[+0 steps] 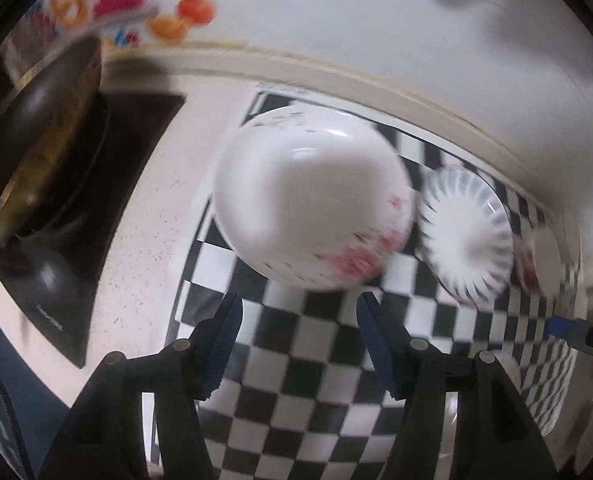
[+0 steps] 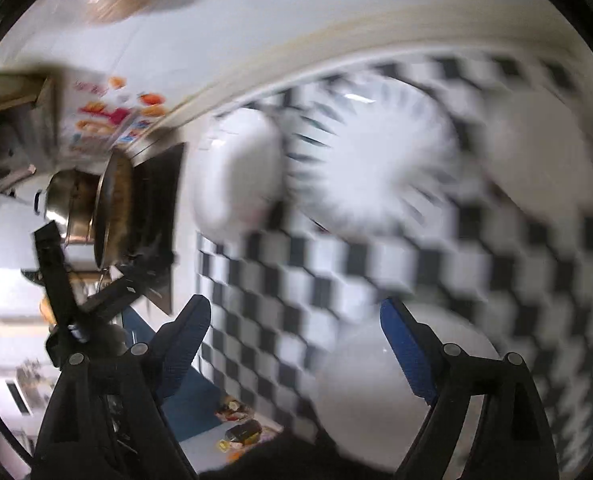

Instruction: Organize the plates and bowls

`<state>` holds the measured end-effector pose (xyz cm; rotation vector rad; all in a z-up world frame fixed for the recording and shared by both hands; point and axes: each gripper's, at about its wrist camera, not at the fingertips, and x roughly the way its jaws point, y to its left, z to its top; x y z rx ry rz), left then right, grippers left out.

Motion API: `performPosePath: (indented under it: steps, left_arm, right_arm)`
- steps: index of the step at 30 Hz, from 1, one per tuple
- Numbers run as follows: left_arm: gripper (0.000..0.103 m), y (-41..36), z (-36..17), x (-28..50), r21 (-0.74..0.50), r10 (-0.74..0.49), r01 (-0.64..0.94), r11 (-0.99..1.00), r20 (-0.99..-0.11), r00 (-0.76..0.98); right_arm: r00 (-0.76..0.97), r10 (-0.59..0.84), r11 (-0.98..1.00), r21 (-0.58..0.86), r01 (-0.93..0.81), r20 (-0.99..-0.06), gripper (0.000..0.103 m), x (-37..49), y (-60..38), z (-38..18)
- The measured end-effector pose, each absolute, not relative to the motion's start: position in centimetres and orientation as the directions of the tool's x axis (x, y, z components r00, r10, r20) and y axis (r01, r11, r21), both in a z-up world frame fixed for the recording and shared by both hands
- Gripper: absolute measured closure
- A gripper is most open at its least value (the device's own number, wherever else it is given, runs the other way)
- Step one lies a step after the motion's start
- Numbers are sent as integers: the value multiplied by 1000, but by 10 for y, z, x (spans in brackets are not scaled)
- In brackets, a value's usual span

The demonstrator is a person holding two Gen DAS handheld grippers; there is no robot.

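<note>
A white bowl with red flower marks sits on a black-and-white checkered mat. To its right stands a white plate with dark ribbed rim, then another flowered dish at the mat's right end. My left gripper is open and empty just before the bowl. In the blurred right wrist view the bowl, the ribbed plate and a plain white plate show, with another white plate under my open, empty right gripper. The right gripper's tip shows at the right.
A black stove top with a dark pan lies left of the mat; it also shows in the right wrist view with a steel pot. A white wall with colourful stickers runs behind. The left gripper shows at left.
</note>
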<state>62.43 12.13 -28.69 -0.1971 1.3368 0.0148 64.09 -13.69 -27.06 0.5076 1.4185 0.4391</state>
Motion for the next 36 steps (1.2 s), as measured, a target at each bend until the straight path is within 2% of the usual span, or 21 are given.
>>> performPosePath:
  steps: [5,10,16,17,18,19,20,21,22,26,36]
  left_arm:
    - [46,168,-325,655,-236,-193,-235,943,-962,192]
    - [46,188,-358,677,-268,-235,-274,924,-961,148]
    - [48,184,-388,698,-269,-255,-262,927,-963,89]
    - [54,182,-391,700,-265,-253,-252,931,-964,79]
    - [62,180,-394,702,-259,-249,-242,935,-966,70]
    - [62,178,-395,703,-253,-244,-233,939,-967,67]
    - [65,174,-395,704,-238,-227,-215,947,-971,77]
    - [70,174,-395,704,-224,-213,-209,952,-974,73]
    - [71,174,-395,704,-211,-200,-208,955,-977,74]
    - [73,173,-394,705,-202,-188,-205,958,-978,87]
    - [73,168,-369,703,-186,-166,-165,969,-978,124]
  right_arm:
    - [75,477,878,470,-89,-876,15,731,-66,-286]
    - [15,410,903,404,-144,-912,33,796,-38,-323]
    - [-76,371,912,379,-159,-925,42,838,-25,-367]
    - [-100,385,906,396,-150,-917,43,842,-25,-374]
    - [-119,397,900,411,-145,-910,46,844,-25,-379]
    - [-133,411,893,428,-143,-902,53,845,-25,-384]
    - [-146,412,890,432,-144,-899,56,845,-25,-386]
    - [-159,414,888,436,-145,-896,65,844,-26,-389]
    - [-168,416,886,440,-144,-894,71,845,-25,-391]
    - [-156,372,897,398,-195,-915,83,841,-25,-389]
    - [-117,378,898,394,-194,-918,87,829,-24,-383]
